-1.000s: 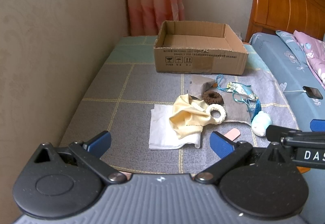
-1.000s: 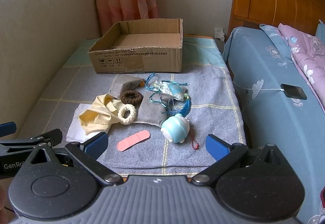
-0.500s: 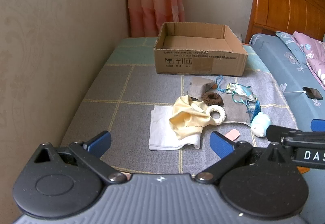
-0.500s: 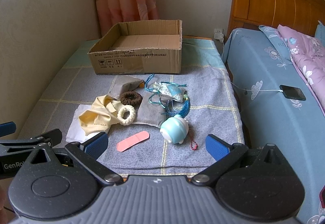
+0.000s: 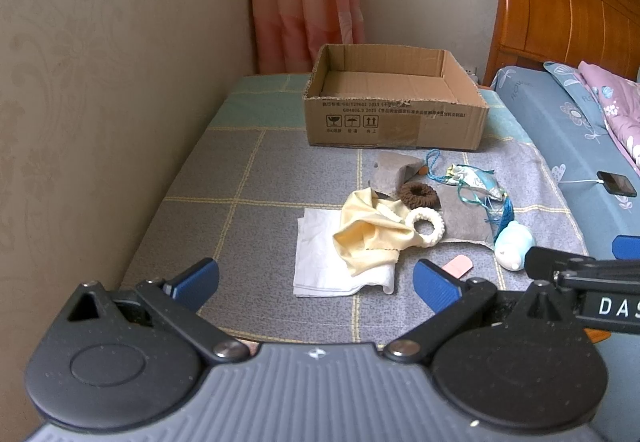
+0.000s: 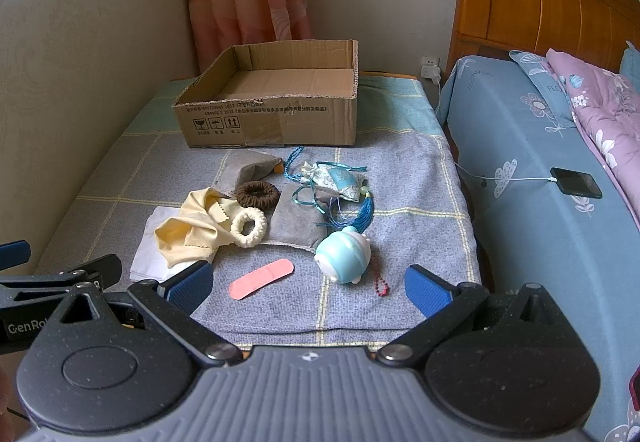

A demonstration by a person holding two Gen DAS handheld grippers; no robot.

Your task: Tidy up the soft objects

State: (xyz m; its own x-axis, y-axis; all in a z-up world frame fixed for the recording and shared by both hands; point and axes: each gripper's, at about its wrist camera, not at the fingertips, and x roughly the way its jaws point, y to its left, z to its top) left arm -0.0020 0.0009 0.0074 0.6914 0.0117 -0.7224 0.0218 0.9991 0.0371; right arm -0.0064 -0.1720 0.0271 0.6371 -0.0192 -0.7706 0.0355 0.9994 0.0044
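The left hand-held gripper (image 5: 316,282) is hovering with its jaws wide apart and empty at the near edge of the counter (image 5: 256,177), and the right hand-held gripper (image 6: 308,284) is hanging beside it, jaws likewise spread and holding nothing. The soft things are lying in a loose heap between the grippers and the empty box (image 6: 276,109) at the back.

Nearest the left gripper, a yellow cloth (image 5: 366,238) is sitting crumpled on a white tissue (image 5: 320,266); both look light and limp, so pinching a raised fold of the cloth should lift it, though the tissue may be dragging along. A white scrunchie (image 6: 249,228) is resting on the cloth's edge and a brown scrunchie (image 6: 257,193) is lying just behind it; each is springy and best taken across its band. A grey pouch (image 6: 300,222) is lying flat under a blue sachet (image 6: 340,179), whose cords and tassel could be snagging neighbours. The round blue toy (image 6: 343,256) looks smooth and may be slipping out of a squeeze; its beaded chain is trailing beside it. The pink plaster (image 6: 262,278) is lying flat and thin, hard to get under.

The counter's left side is running along a wall, its right edge is dropping off beside the bed (image 6: 560,234), where a phone (image 6: 576,182) is charging. Open cloth is showing left of the heap, and the path to the box looks clear.
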